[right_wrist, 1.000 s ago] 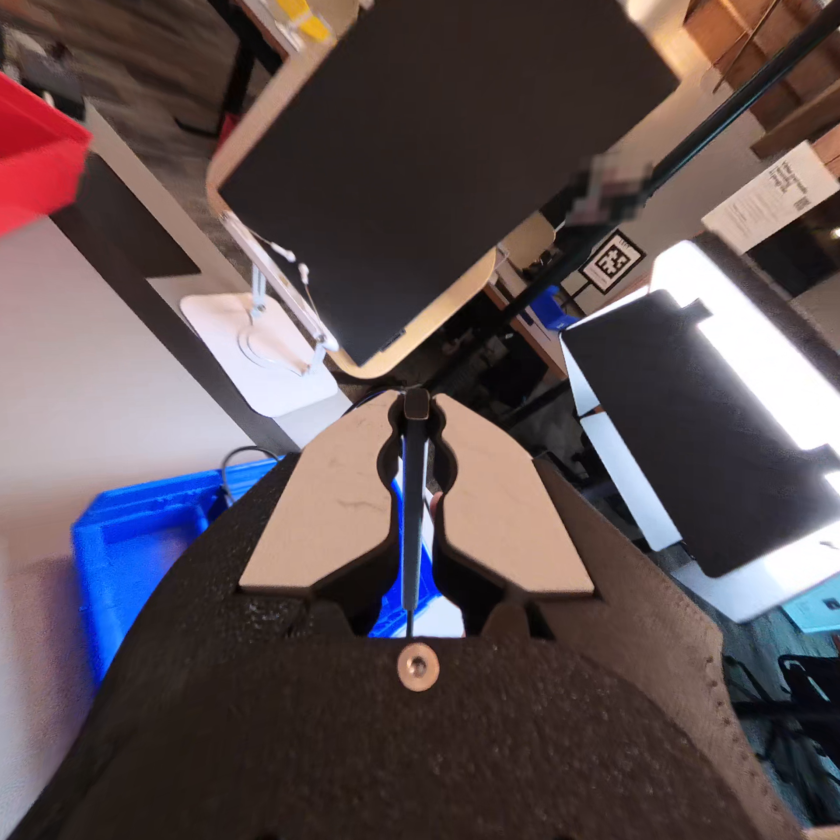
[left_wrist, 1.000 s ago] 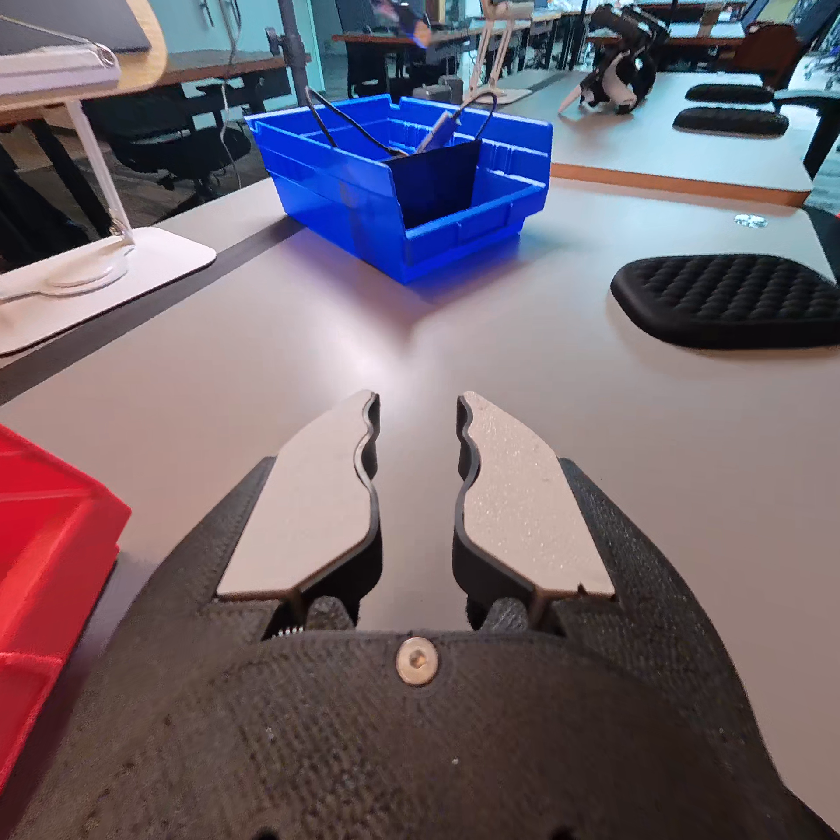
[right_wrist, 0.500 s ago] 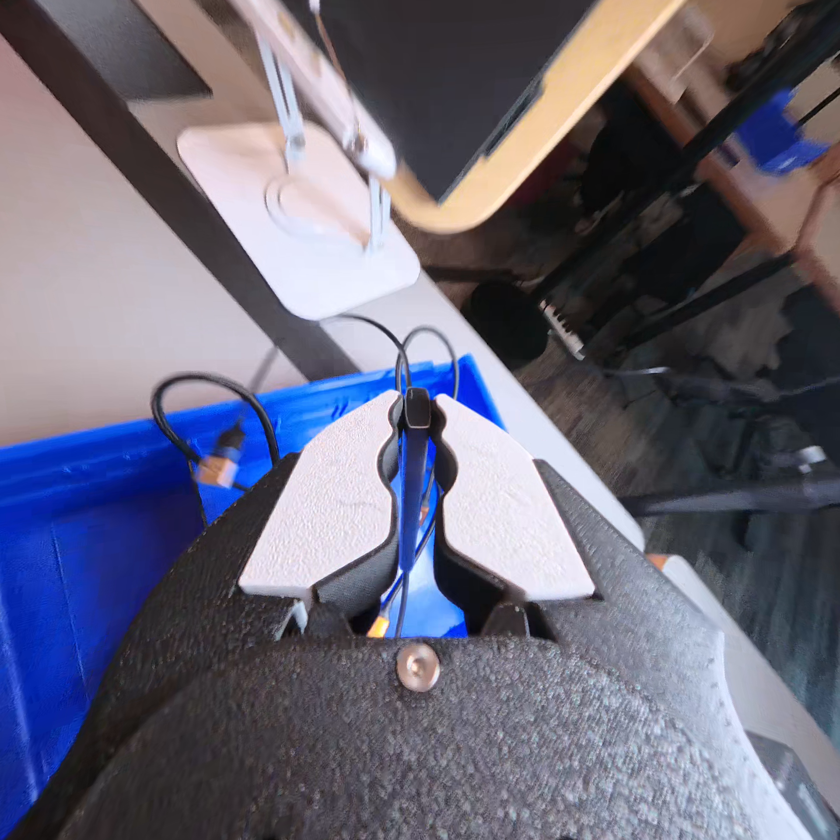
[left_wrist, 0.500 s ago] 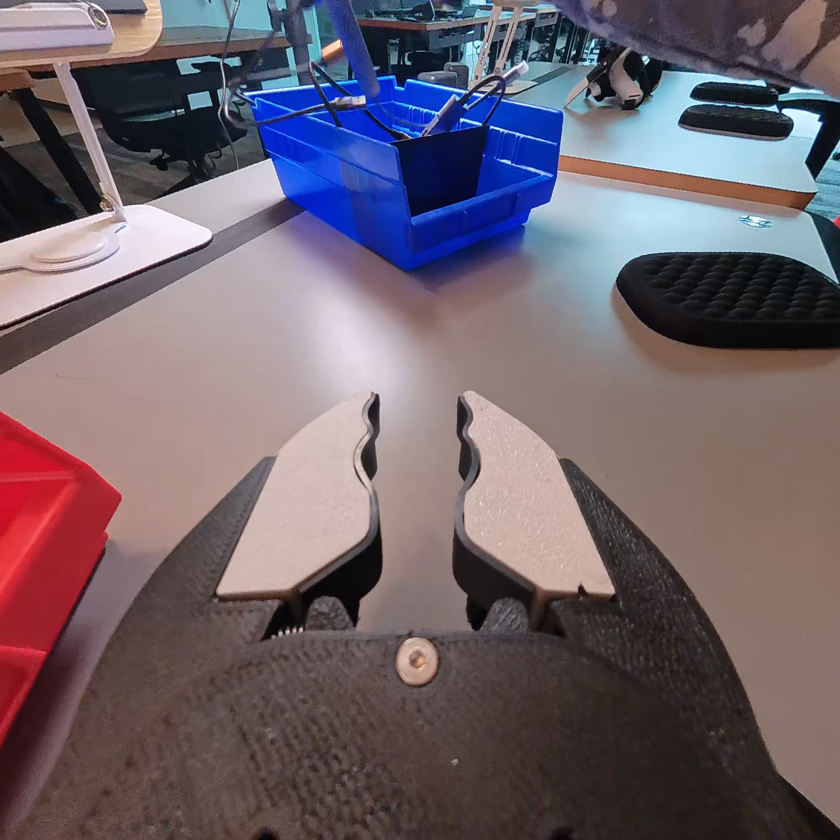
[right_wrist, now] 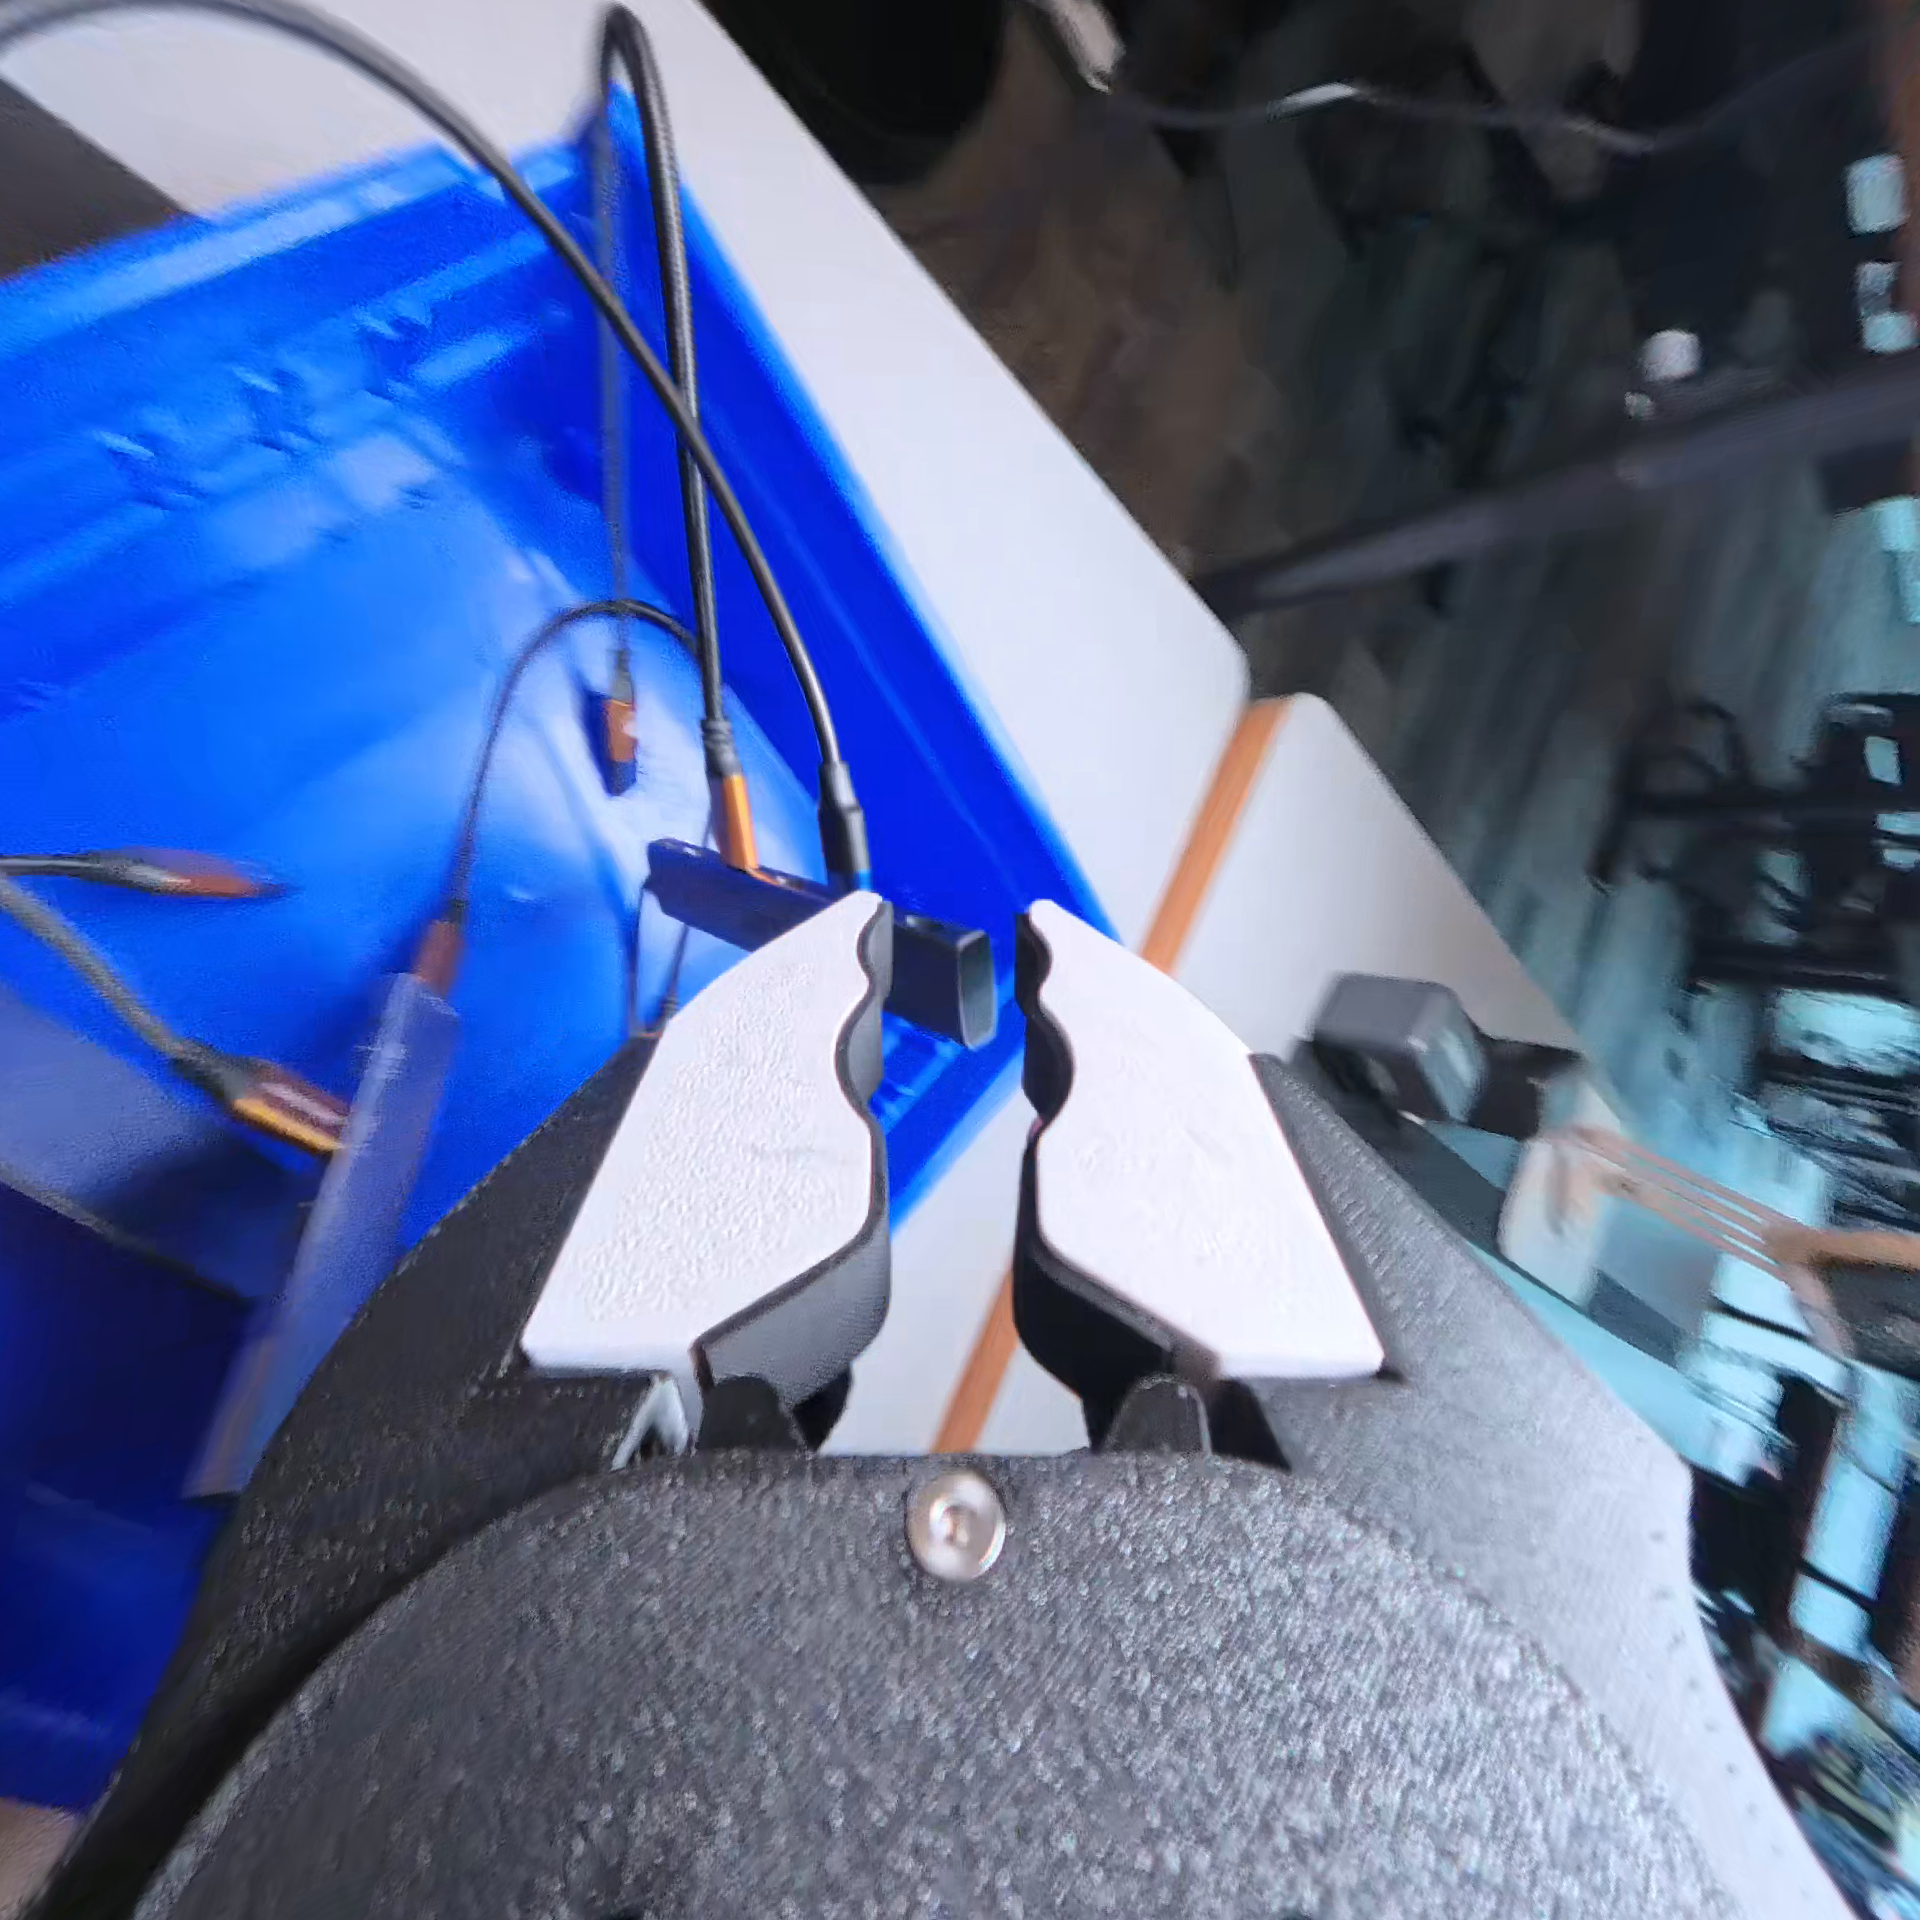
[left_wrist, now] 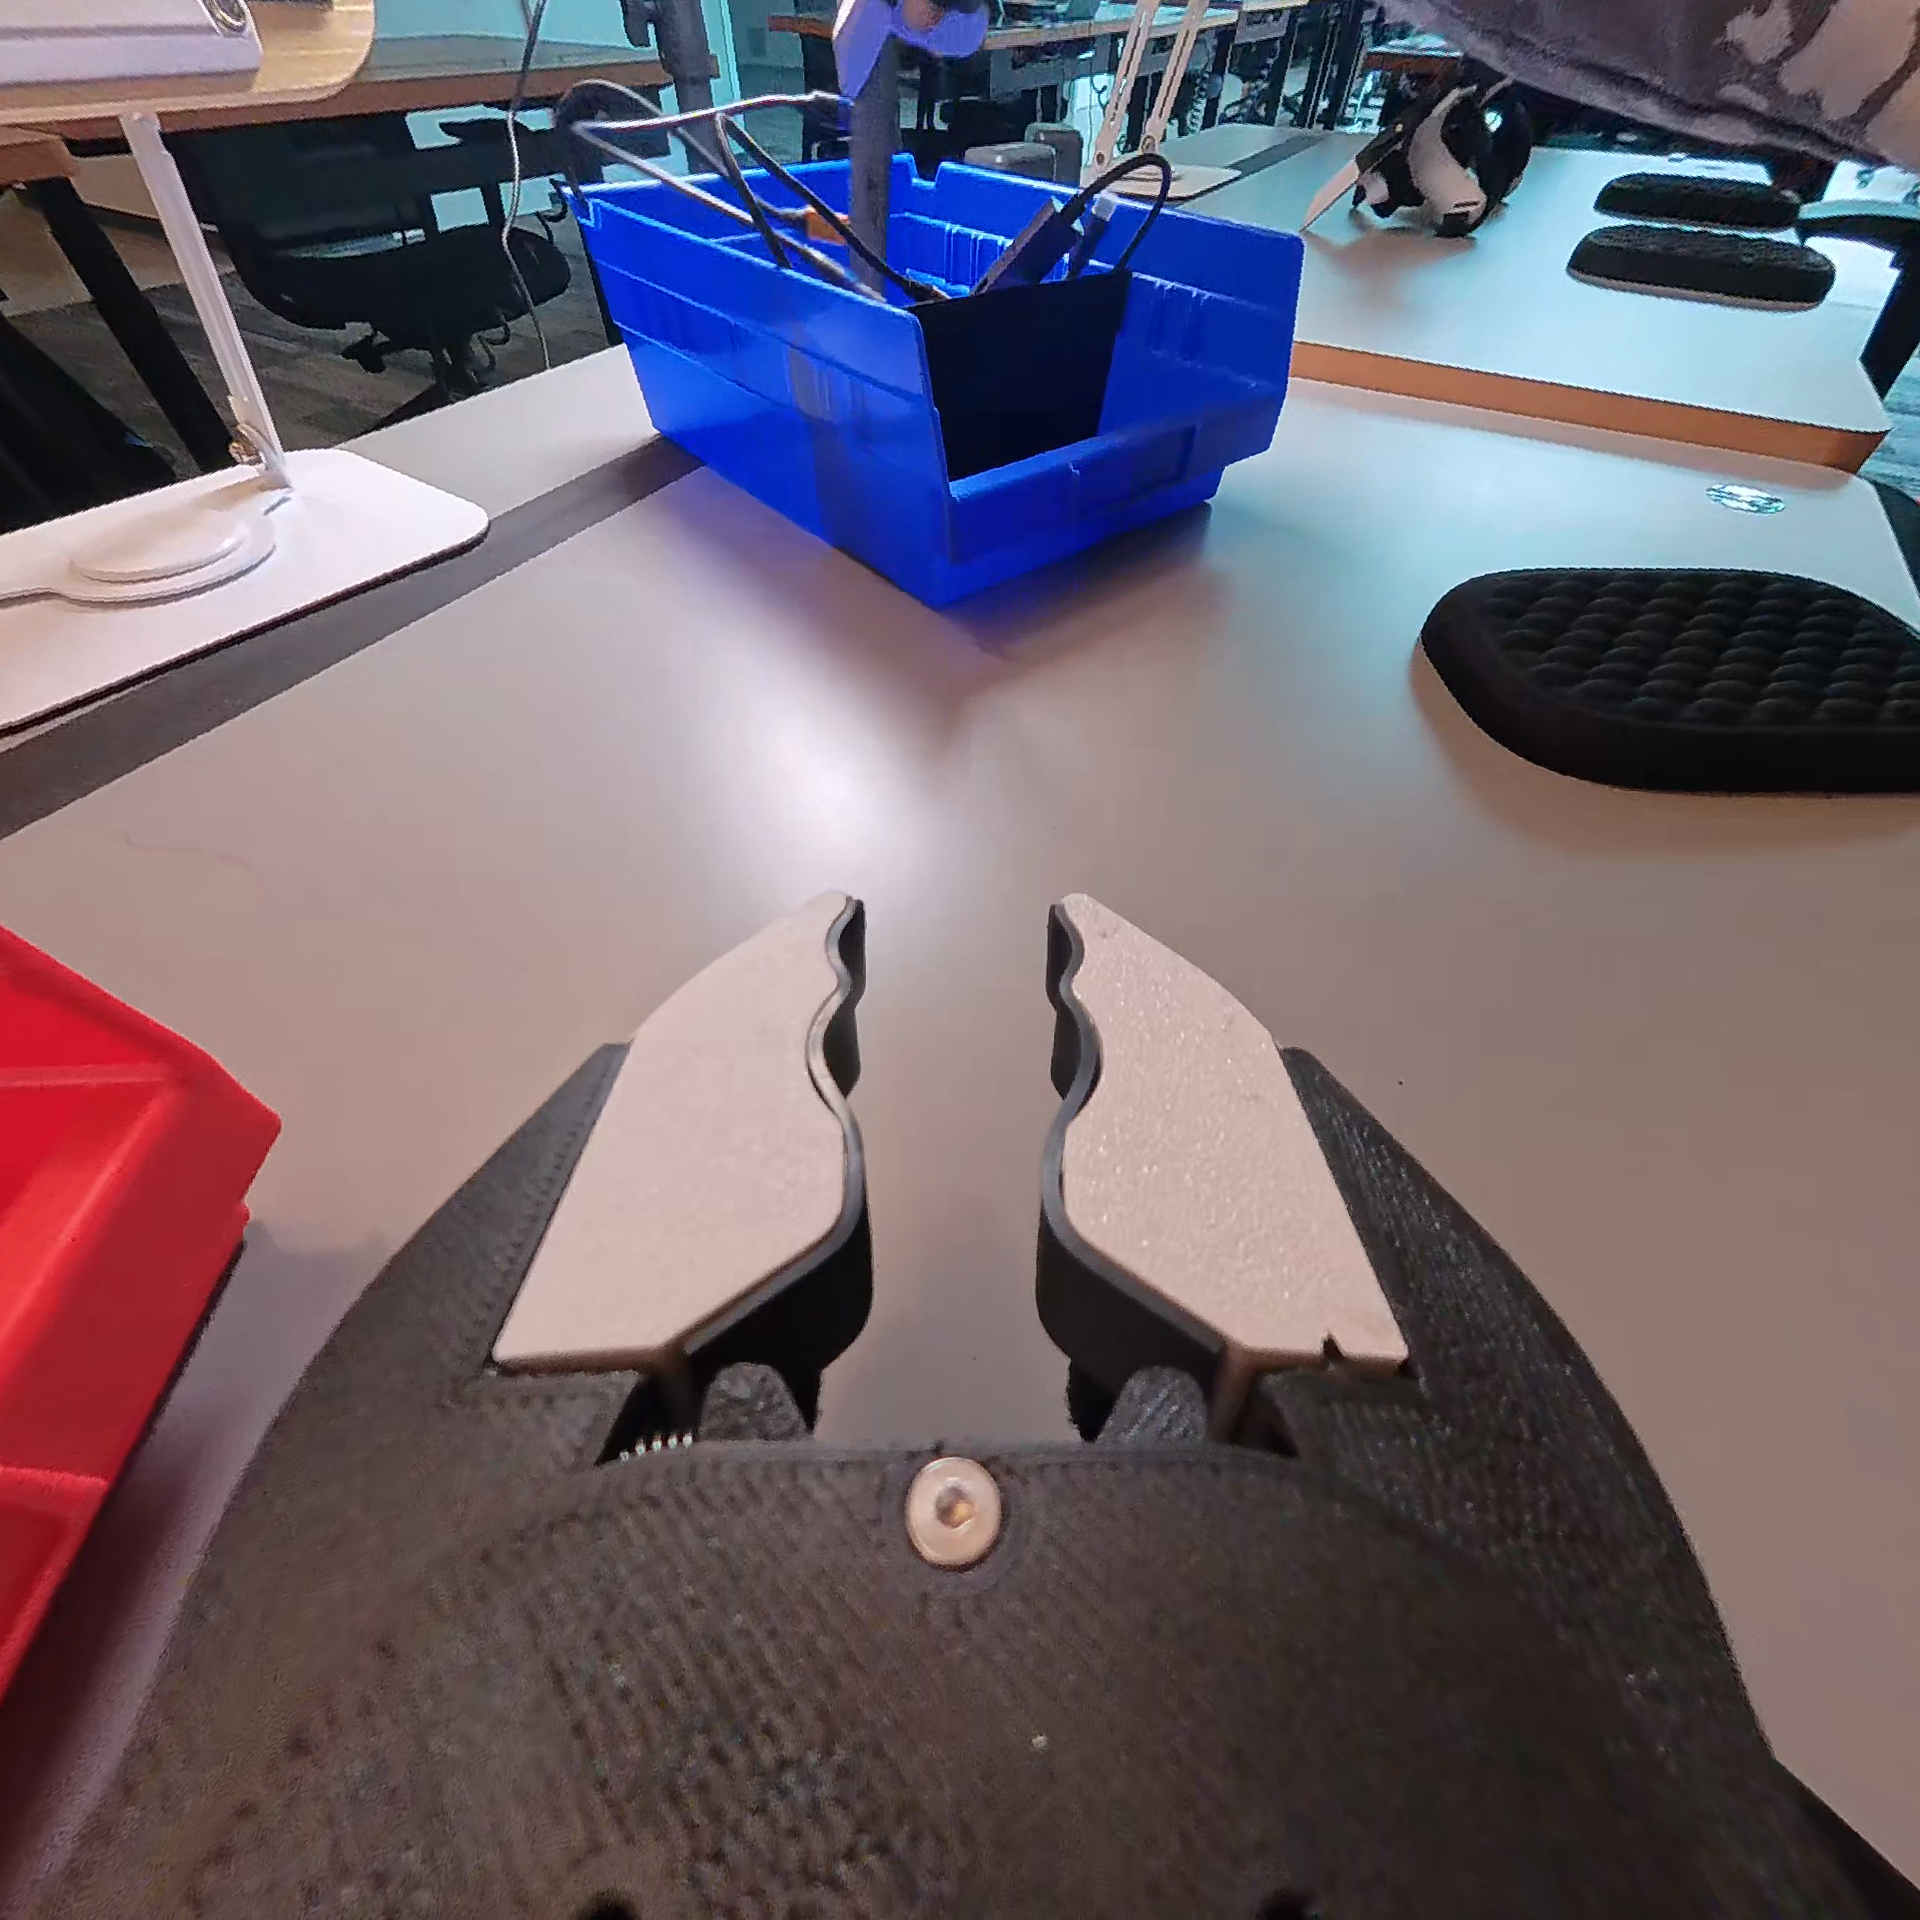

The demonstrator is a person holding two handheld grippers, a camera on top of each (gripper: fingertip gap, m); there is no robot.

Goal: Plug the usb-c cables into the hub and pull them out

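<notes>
The right claw point(right_wrist: 951, 961) is hovering over the blue bin point(right_wrist: 260, 499), gaping narrowly and empty, beside the hub point(right_wrist: 935, 971) (two cables point(right_wrist: 727, 769) seemingly plugged in), probably lining up a grip. The left claw point(left_wrist: 951, 971) is idling over the counter point(left_wrist: 1455, 987), parted, holding nothing.

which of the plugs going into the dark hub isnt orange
The black plug, on the dark hub nearest the right gripper. The plug beside it is orange.
</notes>
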